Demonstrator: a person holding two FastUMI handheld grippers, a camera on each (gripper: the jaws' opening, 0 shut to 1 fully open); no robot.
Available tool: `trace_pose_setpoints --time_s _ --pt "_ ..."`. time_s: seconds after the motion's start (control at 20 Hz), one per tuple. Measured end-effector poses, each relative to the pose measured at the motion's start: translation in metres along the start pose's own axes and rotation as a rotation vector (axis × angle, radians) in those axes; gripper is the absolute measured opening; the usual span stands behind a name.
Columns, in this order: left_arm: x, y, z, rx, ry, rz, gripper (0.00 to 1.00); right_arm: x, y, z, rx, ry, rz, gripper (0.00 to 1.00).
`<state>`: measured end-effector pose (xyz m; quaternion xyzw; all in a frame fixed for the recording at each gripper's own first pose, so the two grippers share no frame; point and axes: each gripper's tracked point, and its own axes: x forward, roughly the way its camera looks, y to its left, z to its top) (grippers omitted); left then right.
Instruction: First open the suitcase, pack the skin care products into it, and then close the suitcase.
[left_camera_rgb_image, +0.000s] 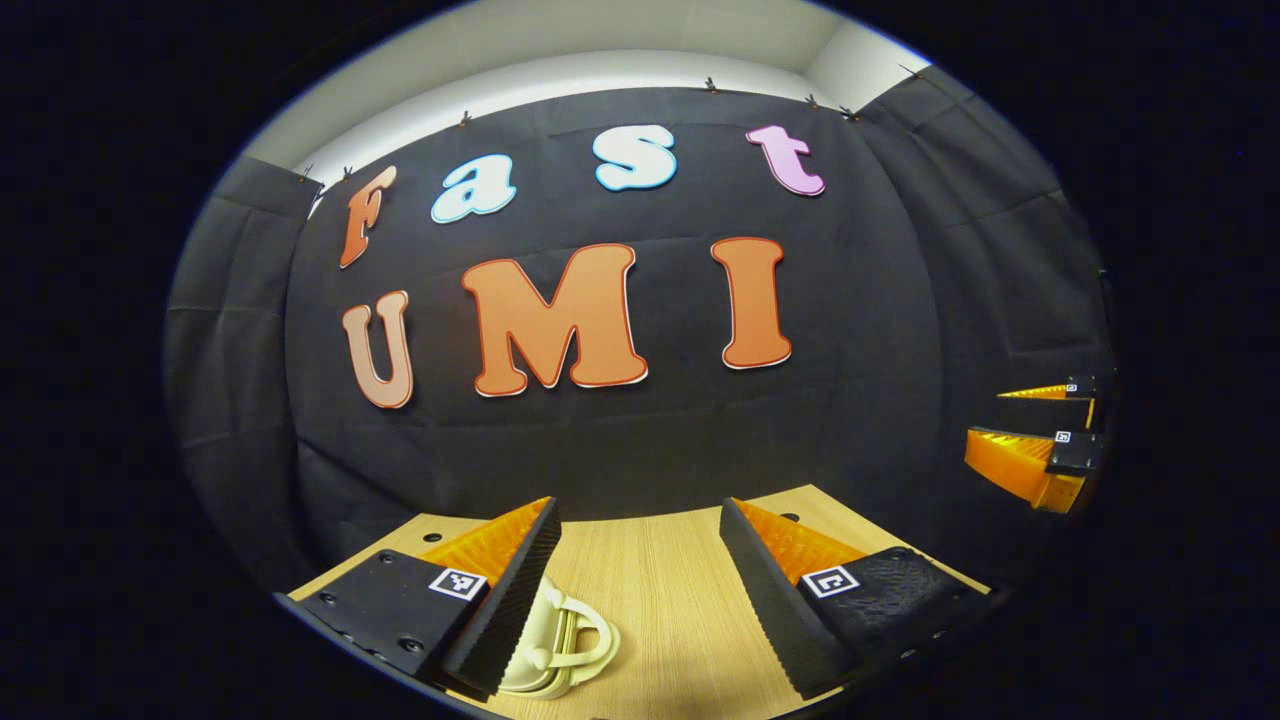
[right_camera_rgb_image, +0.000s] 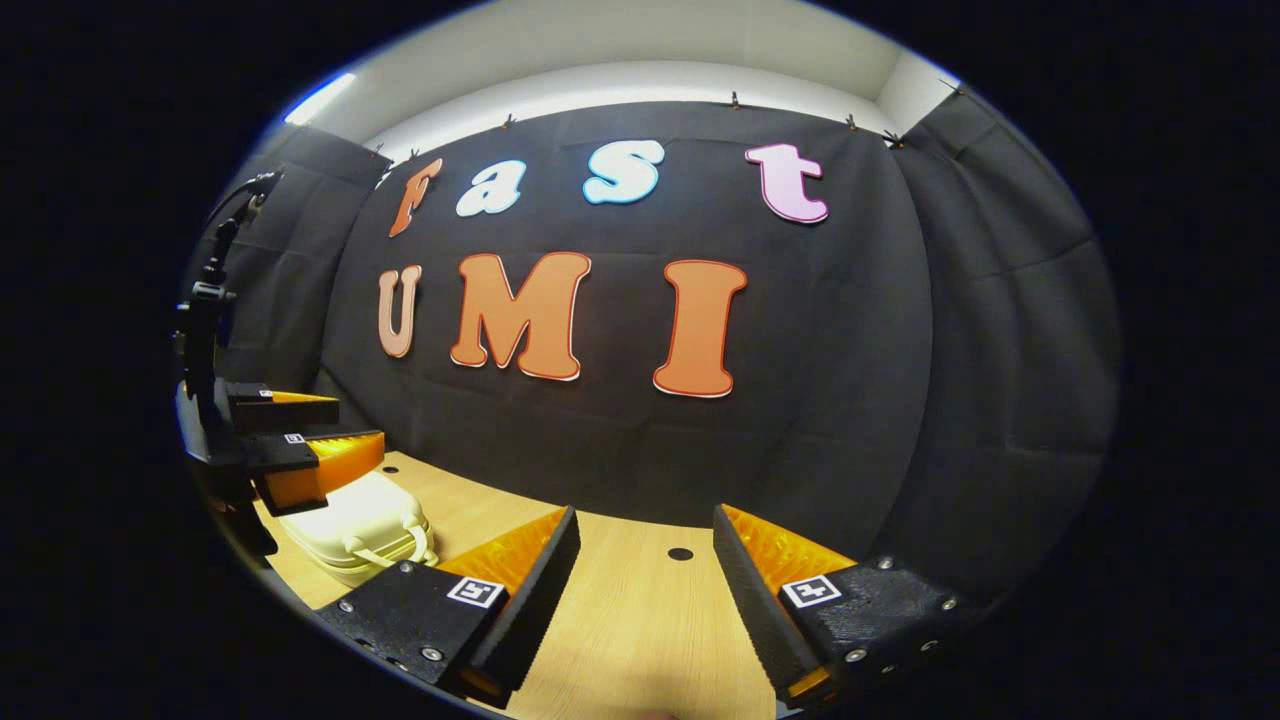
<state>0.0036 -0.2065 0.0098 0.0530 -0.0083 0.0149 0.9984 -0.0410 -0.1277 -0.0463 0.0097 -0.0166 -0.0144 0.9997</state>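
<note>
Both tongs agape, gripping nothing: left tongs (left_camera_rgb_image: 640, 580) hover above the closed cream suitcase (right_camera_rgb_image: 360, 530) on the desk (right_camera_rgb_image: 630, 620); right tongs (right_camera_rgb_image: 645, 590) alongside.

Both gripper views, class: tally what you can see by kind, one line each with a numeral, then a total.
Cream suitcase, shut, on the wooden table: 1
Wooden tables: 1
Grippers, jaws apart: 2, left gripper and right gripper
Total: 4
</note>
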Motion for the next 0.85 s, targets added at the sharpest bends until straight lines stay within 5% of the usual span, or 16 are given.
trace_pose_setpoints --time_s 0.85 --pt "-0.012 0.032 -0.014 -0.062 0.030 -0.011 0.99 0.005 0.051 0.005 -0.016 0.011 0.039 0.86"
